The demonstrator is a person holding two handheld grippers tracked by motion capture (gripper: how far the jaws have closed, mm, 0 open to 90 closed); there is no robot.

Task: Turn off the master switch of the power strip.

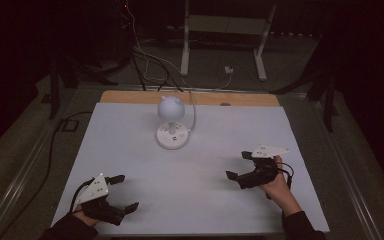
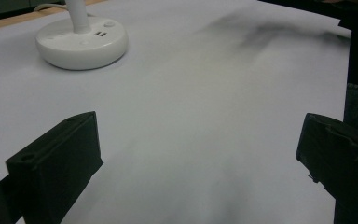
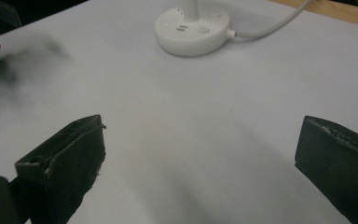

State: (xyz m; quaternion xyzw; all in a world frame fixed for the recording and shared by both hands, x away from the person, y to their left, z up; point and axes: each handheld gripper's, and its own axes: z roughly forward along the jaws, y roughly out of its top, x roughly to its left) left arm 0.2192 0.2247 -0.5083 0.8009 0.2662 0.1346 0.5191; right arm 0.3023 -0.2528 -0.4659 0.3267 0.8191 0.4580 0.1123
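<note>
I see one white desk lamp point(image 1: 171, 122) standing toward the far middle of the white surface point(image 1: 200, 195), well apart from both grippers. The high view gives its round head with two small ears and its cable running off the far edge. My left gripper point(image 1: 126, 192) sits at the near left, fingers released and spread over bare surface. My right gripper point(image 1: 238, 165) sits at the near right, fingers likewise released, holding nothing. The left gripper view adds the round lamp base point(image 2: 81, 43) with its two ports and stem. The right gripper view shows the cable point(image 3: 279, 22) entering the base.
</note>
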